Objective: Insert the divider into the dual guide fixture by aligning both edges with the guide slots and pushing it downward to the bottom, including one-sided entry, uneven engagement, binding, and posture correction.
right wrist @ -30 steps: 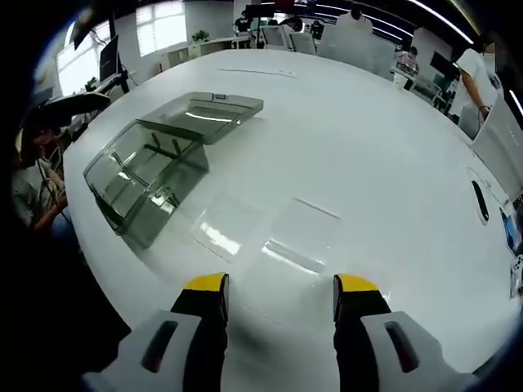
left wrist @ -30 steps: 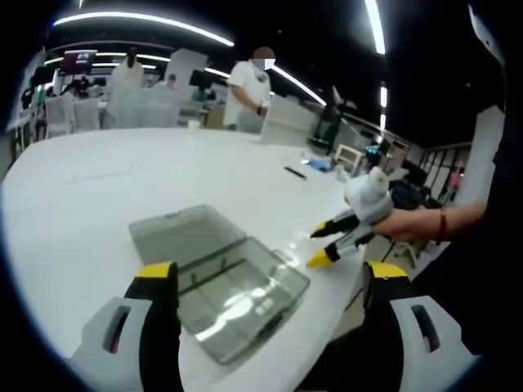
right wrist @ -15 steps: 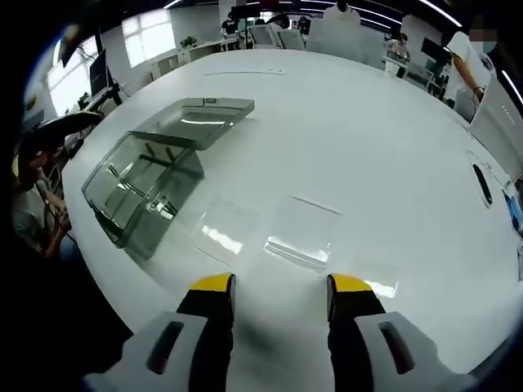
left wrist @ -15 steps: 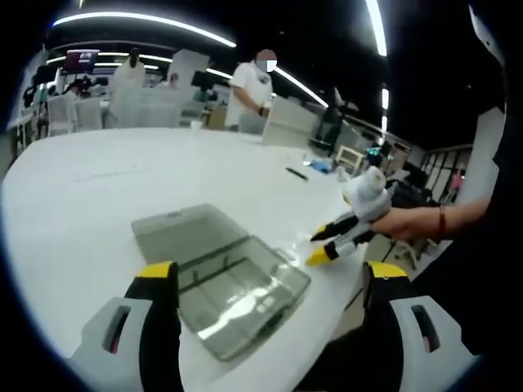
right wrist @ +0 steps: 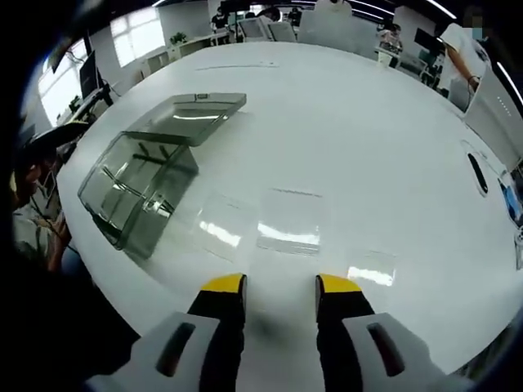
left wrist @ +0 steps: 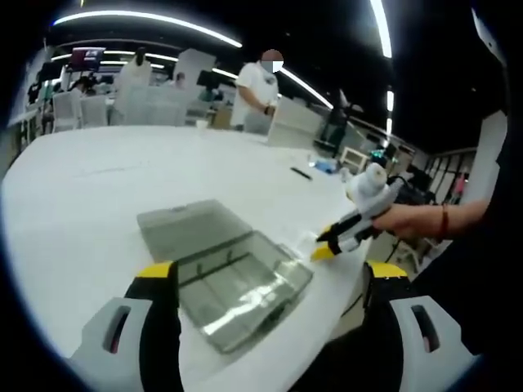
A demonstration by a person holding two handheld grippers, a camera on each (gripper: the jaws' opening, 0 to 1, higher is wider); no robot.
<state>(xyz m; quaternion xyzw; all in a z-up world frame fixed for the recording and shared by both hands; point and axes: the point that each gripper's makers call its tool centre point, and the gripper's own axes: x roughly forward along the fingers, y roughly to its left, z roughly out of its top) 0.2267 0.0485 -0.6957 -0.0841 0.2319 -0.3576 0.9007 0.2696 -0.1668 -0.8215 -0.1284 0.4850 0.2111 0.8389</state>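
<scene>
- Left gripper view: the left hand-held gripper [left wrist: 265,282], jaws wide and empty, faces the clear fixture box [left wrist: 237,286] on the tabletop [left wrist: 82,188].
- Right gripper view: the right hand-held gripper [right wrist: 280,283], part-open and empty, is the nearer one; the flat divider [right wrist: 288,222] lies just beyond, long axis crosswise.

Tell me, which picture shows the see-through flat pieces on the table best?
The right gripper view: three clear dividers lie spread out on the white table, seen from above. The left gripper view gives only a faint glint by the right tool.
</scene>
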